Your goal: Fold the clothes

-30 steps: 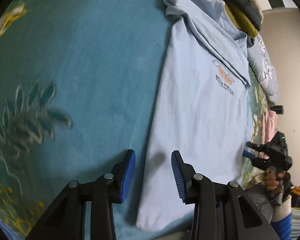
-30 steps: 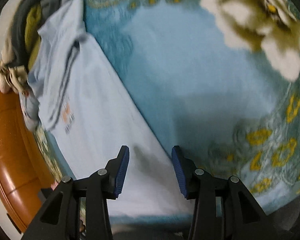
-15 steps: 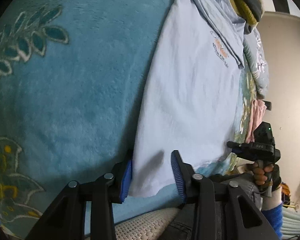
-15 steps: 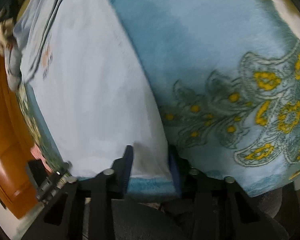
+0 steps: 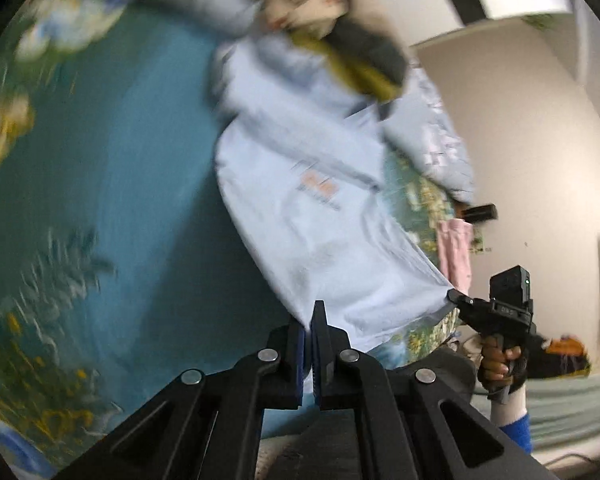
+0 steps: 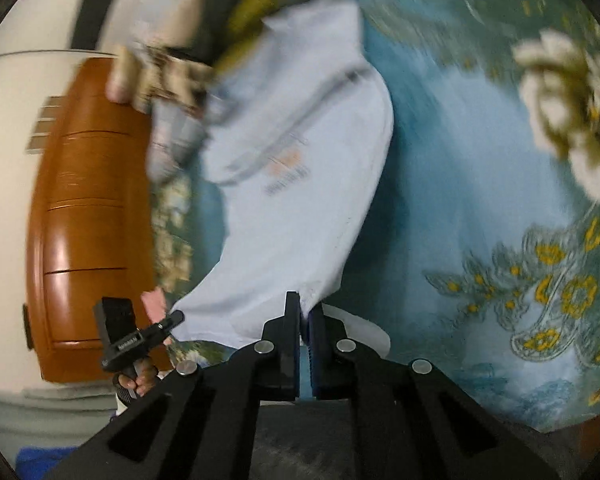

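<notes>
1. A pale blue T-shirt (image 5: pixel 320 216) lies lengthwise on a teal flowered blanket (image 5: pixel 112 184), its bottom hem raised off the blanket at both corners.
2. The left gripper (image 5: pixel 309 324) has its fingers pressed together, pinching one hem corner.
3. The right gripper (image 6: pixel 305 312) pinches the other hem corner in the same way, fingers closed on the cloth.
4. A heap of clothes (image 5: pixel 340 40) sits at the shirt's collar end, blurred.
5. A brown wooden dresser (image 6: pixel 88 208) stands beside the bed, past the blanket's edge.
</notes>
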A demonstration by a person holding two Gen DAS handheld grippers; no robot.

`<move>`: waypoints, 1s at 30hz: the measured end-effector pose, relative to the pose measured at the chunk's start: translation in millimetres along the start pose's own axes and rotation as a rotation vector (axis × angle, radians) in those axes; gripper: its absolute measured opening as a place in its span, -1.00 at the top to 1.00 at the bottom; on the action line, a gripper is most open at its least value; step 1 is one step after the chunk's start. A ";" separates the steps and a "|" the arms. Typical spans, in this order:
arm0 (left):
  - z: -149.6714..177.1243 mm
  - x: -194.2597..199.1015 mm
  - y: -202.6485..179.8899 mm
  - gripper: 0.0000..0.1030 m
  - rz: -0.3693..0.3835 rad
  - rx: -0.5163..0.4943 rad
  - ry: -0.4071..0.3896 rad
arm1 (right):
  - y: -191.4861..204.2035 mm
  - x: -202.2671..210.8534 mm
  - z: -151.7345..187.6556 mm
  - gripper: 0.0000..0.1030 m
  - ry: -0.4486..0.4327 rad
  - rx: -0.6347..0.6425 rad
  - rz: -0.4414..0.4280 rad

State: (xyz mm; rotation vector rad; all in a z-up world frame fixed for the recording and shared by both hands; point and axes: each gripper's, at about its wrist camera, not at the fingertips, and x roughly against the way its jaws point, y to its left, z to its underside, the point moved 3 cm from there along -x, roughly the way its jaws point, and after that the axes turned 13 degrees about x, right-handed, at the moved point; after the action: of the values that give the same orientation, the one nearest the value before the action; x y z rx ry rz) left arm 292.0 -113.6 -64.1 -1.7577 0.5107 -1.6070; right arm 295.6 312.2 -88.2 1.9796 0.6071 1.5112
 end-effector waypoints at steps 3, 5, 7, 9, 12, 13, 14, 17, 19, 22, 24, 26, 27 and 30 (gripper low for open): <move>1.7 21.7 -15.6 0.95 0.020 -0.054 -0.022 | 17.7 19.6 2.4 0.94 -0.071 0.032 -0.032; 12.9 27.9 -8.3 0.95 0.024 -0.020 -0.016 | 25.1 27.1 13.7 0.94 -0.080 0.050 -0.055; 26.9 25.0 2.7 0.95 0.036 0.055 0.029 | 30.6 33.7 26.9 0.94 -0.082 0.064 -0.074; 38.1 25.0 12.1 0.95 0.040 0.093 0.050 | 29.2 36.1 43.7 0.94 -0.062 0.060 -0.080; 33.1 21.4 21.3 0.95 0.054 0.134 0.031 | 20.9 34.8 50.9 0.95 -0.047 0.024 -0.076; 22.7 18.0 23.4 0.95 0.066 0.155 0.022 | 17.1 34.1 47.7 0.95 -0.053 0.014 -0.079; 11.9 15.4 24.8 0.95 0.080 0.169 0.009 | 14.7 33.2 41.5 0.95 -0.067 0.002 -0.088; -30.8 0.9 27.0 0.95 0.106 0.196 -0.023 | 9.2 29.3 15.2 0.95 -0.111 -0.029 -0.116; -53.7 -13.6 28.8 0.95 0.084 0.207 -0.033 | 5.0 21.1 -4.4 0.95 -0.130 -0.044 -0.110; -79.7 -31.4 34.0 0.94 0.037 0.218 -0.037 | -1.9 -1.1 -25.3 0.95 -0.095 -0.052 -0.047; -85.8 -37.2 42.1 0.94 0.012 0.220 -0.033 | -8.8 -25.1 -29.0 0.94 -0.010 -0.079 0.000; -87.6 -39.4 54.0 0.94 -0.012 0.223 -0.030 | -12.8 -57.1 -25.0 0.89 0.122 -0.073 0.075; -87.7 -41.2 59.5 0.94 -0.021 0.234 -0.026 | -12.9 -71.0 -19.8 0.89 0.189 -0.060 0.105; -86.4 -45.7 73.4 0.94 -0.020 0.277 -0.011 | -10.5 -108.3 -2.8 0.78 0.394 -0.032 0.171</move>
State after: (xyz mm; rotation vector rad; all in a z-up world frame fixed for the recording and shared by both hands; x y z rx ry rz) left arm 212.5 -151.5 -148.9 -1.5674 0.2507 -1.5962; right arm 264.7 249.1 -171.3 1.7554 0.5761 2.0275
